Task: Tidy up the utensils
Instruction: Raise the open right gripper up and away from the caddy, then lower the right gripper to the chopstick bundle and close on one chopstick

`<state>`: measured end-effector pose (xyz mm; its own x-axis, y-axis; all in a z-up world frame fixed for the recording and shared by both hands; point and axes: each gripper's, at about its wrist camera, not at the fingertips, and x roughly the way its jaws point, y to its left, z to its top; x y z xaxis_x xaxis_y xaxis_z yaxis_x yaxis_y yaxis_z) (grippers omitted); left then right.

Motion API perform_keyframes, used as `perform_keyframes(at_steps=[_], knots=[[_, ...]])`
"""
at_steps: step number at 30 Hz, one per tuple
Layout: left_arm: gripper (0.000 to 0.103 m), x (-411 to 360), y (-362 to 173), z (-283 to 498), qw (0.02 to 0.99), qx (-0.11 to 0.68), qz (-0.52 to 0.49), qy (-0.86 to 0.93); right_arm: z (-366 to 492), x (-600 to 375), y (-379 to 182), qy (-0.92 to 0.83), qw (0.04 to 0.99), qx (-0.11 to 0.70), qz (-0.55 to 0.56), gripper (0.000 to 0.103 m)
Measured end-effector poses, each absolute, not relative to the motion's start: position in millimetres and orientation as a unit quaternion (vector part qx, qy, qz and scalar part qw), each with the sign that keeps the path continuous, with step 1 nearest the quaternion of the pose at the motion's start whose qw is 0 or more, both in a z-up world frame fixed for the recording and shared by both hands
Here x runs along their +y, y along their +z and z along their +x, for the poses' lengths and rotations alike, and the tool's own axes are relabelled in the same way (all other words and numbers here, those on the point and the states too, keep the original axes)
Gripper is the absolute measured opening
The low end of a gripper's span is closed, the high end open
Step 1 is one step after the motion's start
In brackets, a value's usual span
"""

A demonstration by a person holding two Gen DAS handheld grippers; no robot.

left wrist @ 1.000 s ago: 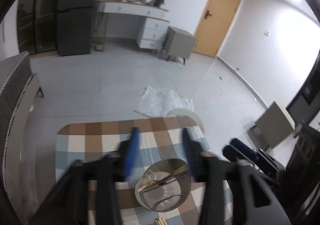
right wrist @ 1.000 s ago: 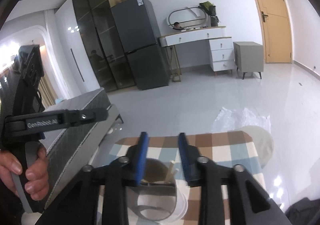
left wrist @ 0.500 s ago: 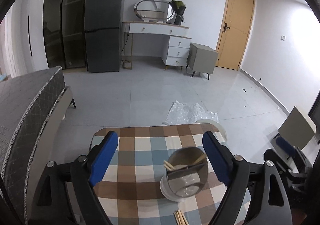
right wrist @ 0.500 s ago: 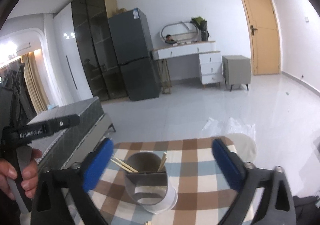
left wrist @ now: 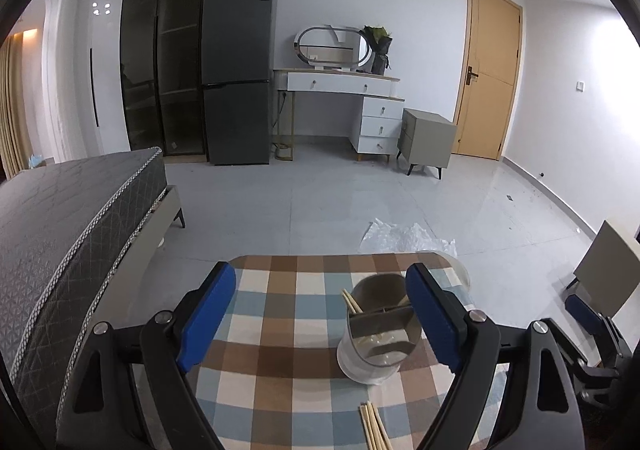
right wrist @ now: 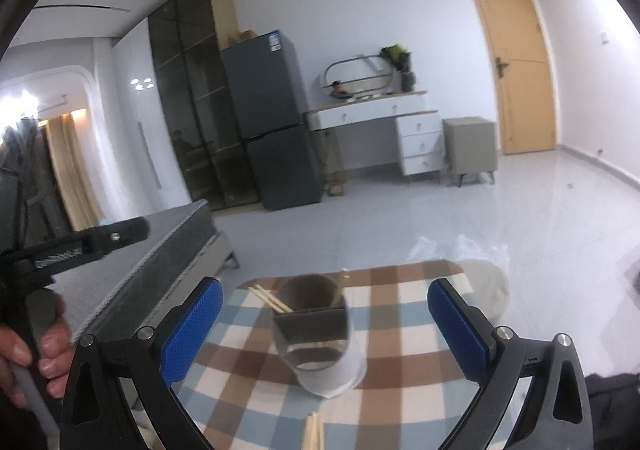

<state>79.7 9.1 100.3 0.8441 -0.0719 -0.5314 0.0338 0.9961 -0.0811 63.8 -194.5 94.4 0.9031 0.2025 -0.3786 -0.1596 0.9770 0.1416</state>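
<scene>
Both claws released — left claw (left wrist: 320, 318) | right claw (right wrist: 324, 326) | utensil holder (left wrist: 380, 334) ahead, untouched — between blue pads

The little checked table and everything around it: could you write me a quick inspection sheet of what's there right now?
Surface: small table with a brown, blue and white checked cloth.
Job's things: grey utensil holder standing upright on a white base, chopsticks leaning inside it; loose chopsticks lying on the cloth at the near edge.
Clutter: nothing seen on the table; crumpled clear plastic on the floor beyond it.
Grippers: left tongs open, empty; right tongs open, empty, the holder between their fingers in view.
Cables: nothing seen.
Surroundings: grey bed, dark fridge, white dressing table with mirror, wooden door.
</scene>
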Motion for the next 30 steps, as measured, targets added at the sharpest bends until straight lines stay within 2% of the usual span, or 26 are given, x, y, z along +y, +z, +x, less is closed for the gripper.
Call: perform_keyframes(at_steps=[17,30], knots=[[0.084,3,45,56,0.958,0.283,-0.037,-0.015,28,-192,48,0.101,0.970,0.220,0.018,0.103],[0.084,4,-34,61,0.926,0.369,-0.074,0.006,41,-180,-18,0.140,0.932,0.334,0.001,0.102]])
